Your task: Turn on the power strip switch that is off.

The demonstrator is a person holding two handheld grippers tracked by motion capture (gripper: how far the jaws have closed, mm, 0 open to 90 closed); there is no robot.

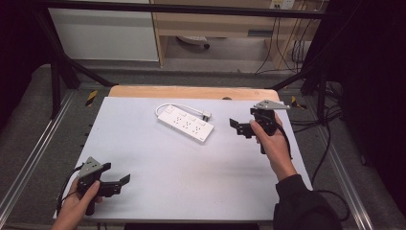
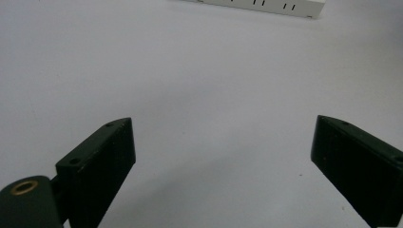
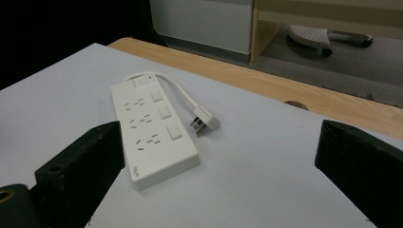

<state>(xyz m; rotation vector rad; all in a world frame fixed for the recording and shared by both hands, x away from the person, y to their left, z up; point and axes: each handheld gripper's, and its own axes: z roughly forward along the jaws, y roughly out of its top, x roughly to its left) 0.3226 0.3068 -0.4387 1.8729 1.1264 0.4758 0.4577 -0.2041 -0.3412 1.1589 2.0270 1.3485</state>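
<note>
Nearest the high camera: left gripper [image 1: 116,184] low at the near-left corner of the worktop [image 1: 158,187], fingers [image 2: 97,164] spread wide, holding nothing, touching nothing, bare white surface between them. Pointing toward the middle of the worktop, with just the edge of the power strip [image 2: 266,4] showing at the top of the left gripper view, well apart.

Farther back and to the right: right gripper [image 1: 239,126] held up off the worktop, aimed leftward at the power strip [image 1: 186,123]. Fingers [image 3: 85,166] likewise spread wide and empty. Clearly the nearer of the two hands.

Power strip lying flat near the middle-far part of the worktop, long axis running diagonally from far-left to near-right in the high view, near end toward the right gripper. In the right gripper view, strip ahead and left of centre, closer to the left finger than the right. Short cord looping off the far end, plug [image 3: 205,121] resting just beside the strip's right flank, prongs toward it.

Likely next: right gripper forward and a little left to close on strip or plug.
</note>
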